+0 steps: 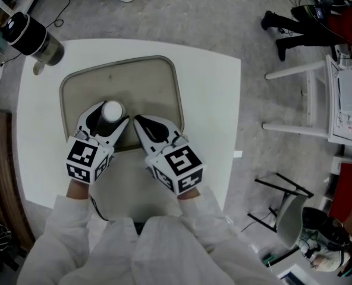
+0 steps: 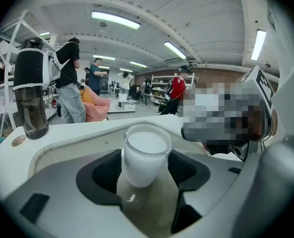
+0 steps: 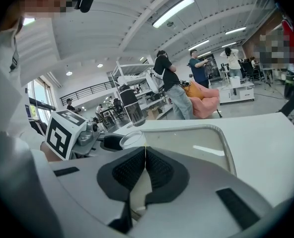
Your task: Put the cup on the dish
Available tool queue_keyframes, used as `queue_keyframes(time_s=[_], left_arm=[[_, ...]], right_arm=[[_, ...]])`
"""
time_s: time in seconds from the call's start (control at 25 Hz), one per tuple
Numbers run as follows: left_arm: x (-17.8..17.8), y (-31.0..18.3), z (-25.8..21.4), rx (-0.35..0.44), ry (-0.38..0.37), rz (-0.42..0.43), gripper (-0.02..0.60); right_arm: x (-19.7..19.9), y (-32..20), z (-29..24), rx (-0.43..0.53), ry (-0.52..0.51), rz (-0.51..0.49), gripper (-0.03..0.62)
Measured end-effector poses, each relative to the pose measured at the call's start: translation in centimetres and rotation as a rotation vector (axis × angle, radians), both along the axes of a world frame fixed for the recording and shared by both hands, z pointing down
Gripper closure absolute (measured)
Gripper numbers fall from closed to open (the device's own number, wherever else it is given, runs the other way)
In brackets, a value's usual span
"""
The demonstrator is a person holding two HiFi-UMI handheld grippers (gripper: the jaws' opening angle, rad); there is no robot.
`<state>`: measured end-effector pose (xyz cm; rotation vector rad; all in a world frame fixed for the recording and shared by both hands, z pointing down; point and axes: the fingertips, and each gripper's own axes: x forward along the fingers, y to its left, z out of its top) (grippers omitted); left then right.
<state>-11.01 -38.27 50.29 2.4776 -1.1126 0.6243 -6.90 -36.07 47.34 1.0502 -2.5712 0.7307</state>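
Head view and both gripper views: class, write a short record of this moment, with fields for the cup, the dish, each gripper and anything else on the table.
cup: white cup, upright, over the near part of the dish
dish: beige dish, lying on the white table
left gripper: left gripper, fingers closed on the cup's sides
right gripper: right gripper, fingers together, holding nothing, beside the cup
other: dark bottle at the table's far left corner
unclear: whether the cup's base touches the dish
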Motion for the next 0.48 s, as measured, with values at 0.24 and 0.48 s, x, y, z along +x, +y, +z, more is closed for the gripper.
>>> queue_keyframes(time_s=[0.24, 0.48], left_arm=[[-1.0, 2.1, -0.5, -0.016, -0.015, -0.047, 0.307], [-1.0, 5.5, -2.7, 0.027, -0.057, -0.067, 0.308]], right_arm=[[0.6, 2.0, -1.4, 0.02, -0.009, -0.014, 0.58], [1.2, 4.6, -3.8, 0.065, -0.024, -0.04, 0.58]])
